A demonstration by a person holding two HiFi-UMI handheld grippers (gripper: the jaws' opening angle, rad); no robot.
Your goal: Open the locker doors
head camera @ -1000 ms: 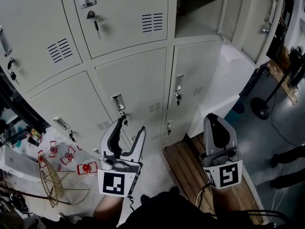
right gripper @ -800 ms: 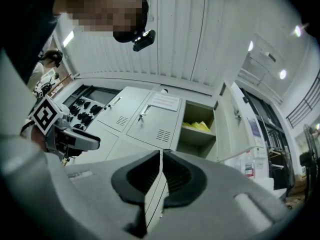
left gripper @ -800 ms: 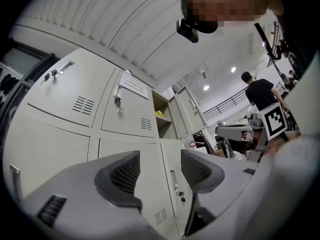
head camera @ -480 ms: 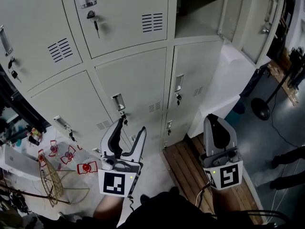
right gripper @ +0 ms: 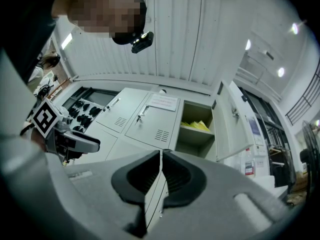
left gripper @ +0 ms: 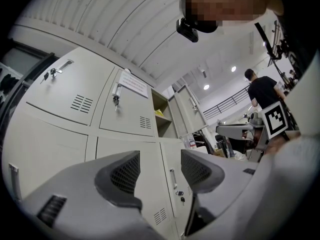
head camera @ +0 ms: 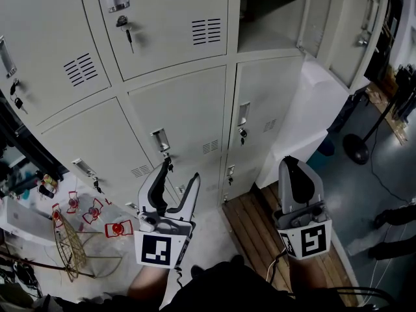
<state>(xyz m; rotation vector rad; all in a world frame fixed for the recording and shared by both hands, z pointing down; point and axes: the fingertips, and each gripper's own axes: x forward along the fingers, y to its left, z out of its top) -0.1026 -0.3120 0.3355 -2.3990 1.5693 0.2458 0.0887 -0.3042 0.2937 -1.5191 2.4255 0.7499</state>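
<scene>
Locker doors [head camera: 179, 112], top row cut off; left tool [head camera: 179, 173] jaws apart, empty; right tool [head camera: 292, 162] jaws together, empty

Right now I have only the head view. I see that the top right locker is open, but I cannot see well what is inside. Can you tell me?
Observer: In the right gripper view, yellow things lie inside the open locker. I cannot tell what they are.
Operator: Thank you. Does my right gripper hold anything? From behind I cannot judge it.
Observer: No. The right gripper has its jaws together, with nothing between them.
</scene>
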